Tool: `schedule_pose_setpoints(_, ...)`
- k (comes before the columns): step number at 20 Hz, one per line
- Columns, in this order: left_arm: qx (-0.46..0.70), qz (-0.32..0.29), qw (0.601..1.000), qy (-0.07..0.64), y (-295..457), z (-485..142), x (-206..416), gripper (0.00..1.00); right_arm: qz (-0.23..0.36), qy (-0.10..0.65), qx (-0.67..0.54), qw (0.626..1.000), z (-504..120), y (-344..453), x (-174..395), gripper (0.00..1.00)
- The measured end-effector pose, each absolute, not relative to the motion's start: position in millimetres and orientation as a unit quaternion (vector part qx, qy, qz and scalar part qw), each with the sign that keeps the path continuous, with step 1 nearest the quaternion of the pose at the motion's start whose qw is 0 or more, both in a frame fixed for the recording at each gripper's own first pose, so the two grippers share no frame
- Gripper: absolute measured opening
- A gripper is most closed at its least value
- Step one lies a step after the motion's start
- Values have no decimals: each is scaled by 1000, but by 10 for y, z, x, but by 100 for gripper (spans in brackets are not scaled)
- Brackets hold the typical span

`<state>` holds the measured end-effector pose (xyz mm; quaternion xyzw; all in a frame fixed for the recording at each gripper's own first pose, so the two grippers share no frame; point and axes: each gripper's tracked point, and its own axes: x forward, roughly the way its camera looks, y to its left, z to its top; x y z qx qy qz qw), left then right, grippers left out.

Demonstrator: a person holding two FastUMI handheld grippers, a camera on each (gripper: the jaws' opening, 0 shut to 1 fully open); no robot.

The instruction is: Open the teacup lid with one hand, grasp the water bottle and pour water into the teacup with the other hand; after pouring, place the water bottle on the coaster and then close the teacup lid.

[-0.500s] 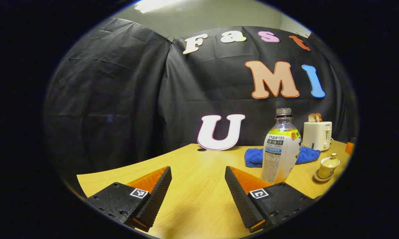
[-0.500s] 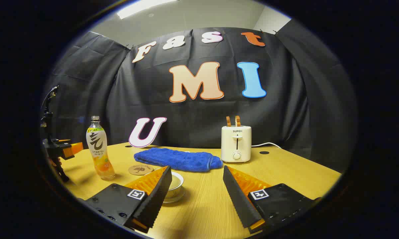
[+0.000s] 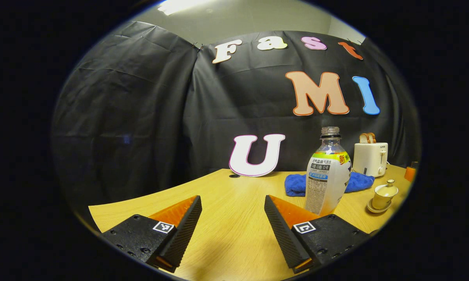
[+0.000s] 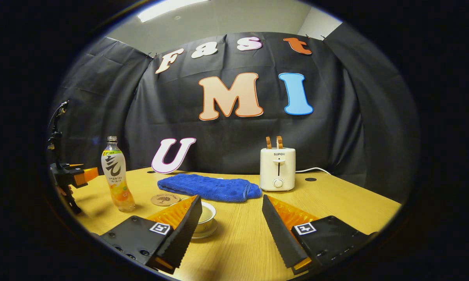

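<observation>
An uncapped water bottle (image 3: pixel 327 175) with pale liquid stands upright on the wooden table (image 3: pixel 218 191), just right of and beyond my open left gripper (image 3: pixel 232 222). A lidded teacup (image 3: pixel 383 194) on a saucer sits farther right. In the right gripper view the teacup (image 4: pixel 207 216) lies just beyond my open right gripper (image 4: pixel 231 224), and that gripper's left finger hides part of it. A round cork coaster (image 4: pixel 165 199) rests behind the cup. The bottle (image 4: pixel 117 179) stands at the left, near the other gripper (image 4: pixel 72 175). Both grippers hold nothing.
A blue cloth (image 4: pixel 211 187) lies folded at the back of the table (image 4: pixel 355 203). Beside it a white toaster (image 4: pixel 277 168) with two slices of bread stands against the black wall, its cable trailing right. The cloth (image 3: pixel 296 184) and toaster (image 3: pixel 370 159) sit behind the bottle.
In the left gripper view the bottle, cup and toaster have slid slightly left and up, so that gripper has shifted a little. The right gripper view is nearly unchanged.
</observation>
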<state>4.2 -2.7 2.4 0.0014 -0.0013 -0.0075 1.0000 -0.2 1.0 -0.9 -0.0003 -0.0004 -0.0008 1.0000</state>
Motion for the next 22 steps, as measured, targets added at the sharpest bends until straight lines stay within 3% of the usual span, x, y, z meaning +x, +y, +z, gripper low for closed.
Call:
schedule_pose_setpoints(2, 1, -7, 1000, -2, -21, 18, 41, 94, -1, -1, 0, 1000, -4, 15, -5, 95)
schedule_pose_setpoints(16, 4, -7, 1000, -2, -14, 22, 30, 94, -1, 0, 0, 1000, -8, 19, -11, 98)
schedule_pose_setpoints(22, 4, -13, 1000, -2, -41, 29, 29, 94, 29, 1, 1, 1000, -9, 141, 8, 95)
